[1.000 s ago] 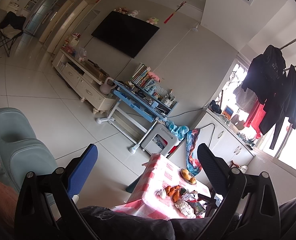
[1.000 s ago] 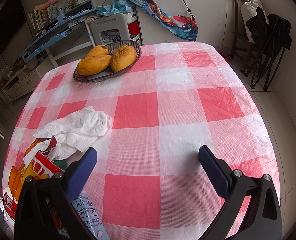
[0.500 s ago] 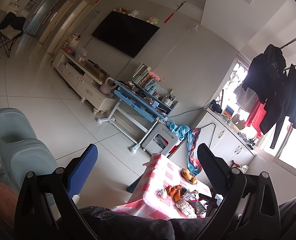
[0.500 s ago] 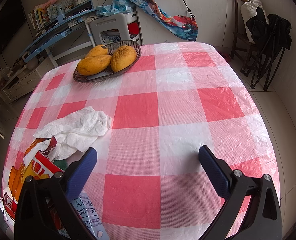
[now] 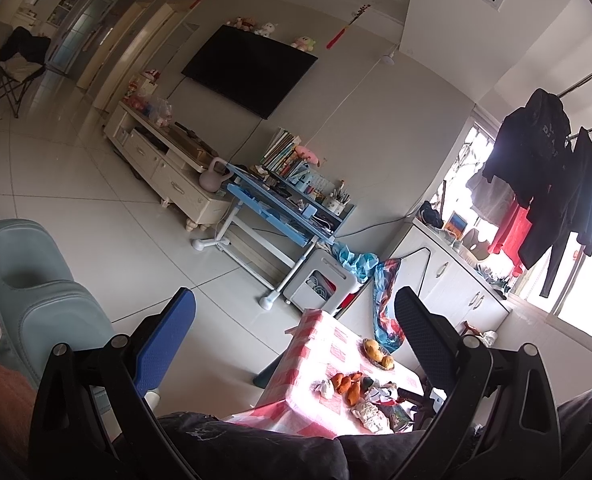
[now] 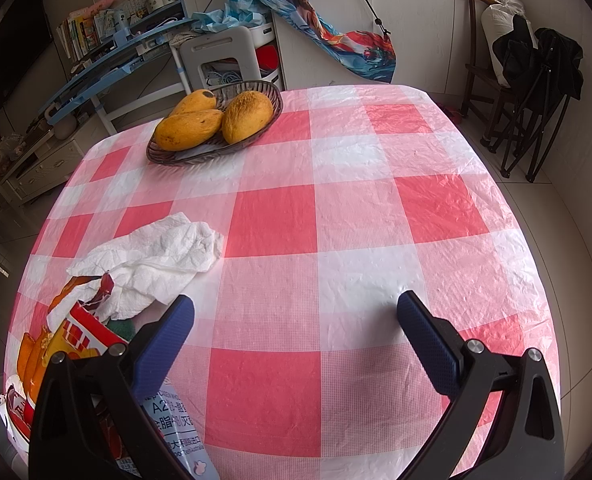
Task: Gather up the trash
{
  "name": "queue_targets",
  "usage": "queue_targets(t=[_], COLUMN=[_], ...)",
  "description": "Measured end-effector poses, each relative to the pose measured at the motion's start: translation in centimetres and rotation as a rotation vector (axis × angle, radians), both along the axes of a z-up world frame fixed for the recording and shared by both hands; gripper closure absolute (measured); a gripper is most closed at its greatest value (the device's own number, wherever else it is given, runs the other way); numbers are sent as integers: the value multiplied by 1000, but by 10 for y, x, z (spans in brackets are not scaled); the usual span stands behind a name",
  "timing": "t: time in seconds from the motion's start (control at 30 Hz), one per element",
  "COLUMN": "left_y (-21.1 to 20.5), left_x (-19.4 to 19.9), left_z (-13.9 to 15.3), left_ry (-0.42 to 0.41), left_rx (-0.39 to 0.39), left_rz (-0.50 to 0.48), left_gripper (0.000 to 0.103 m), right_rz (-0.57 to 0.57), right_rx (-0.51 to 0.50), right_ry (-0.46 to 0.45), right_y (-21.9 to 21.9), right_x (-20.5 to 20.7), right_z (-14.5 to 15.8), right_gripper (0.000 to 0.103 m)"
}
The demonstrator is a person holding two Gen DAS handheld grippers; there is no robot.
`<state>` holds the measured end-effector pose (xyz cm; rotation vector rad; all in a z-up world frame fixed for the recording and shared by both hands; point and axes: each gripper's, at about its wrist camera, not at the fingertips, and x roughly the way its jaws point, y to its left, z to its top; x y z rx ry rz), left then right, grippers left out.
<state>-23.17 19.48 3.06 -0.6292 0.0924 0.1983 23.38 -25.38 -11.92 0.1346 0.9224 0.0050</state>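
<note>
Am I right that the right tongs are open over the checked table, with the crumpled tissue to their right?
Not quite. The right wrist view shows the right tongs open above the checked table, but the crumpled tissue lies to their left.

Bench (image 6: 336, 216): fills the right wrist view, under a checked cloth.
Basket (image 6: 271, 98): far left part of the bench, three mangoes (image 6: 247, 116) in it.
Crumpled tissue (image 6: 155, 256): left side, nearer than the basket and well apart from it.
Snack wrapper (image 6: 83, 328): near left corner, its torn top touching the tissue's near edge.
Printed pouch (image 6: 179, 436): near edge, partly under the right claw's (image 6: 296, 320) left finger.
Stool (image 6: 223, 56): on the floor behind the basket.
Folded chairs (image 6: 536, 80): right of the bench, on the floor.
Left claw (image 5: 296, 320): far back from the bench, over a dark-clothed lap.
</note>
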Motion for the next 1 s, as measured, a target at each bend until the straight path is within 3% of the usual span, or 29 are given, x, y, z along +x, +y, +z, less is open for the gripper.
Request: queue_targets(t=[1.0], left_y=[9], left_x=[-1], left_z=[3], left_ry=[3], left_rx=[-3], left_rz=[24], left_gripper=[8], right_rz=[0], right_rx=[-1], right_ry=[0], right_y=[1], right_x=[1], right_z=[0], right_gripper=[6])
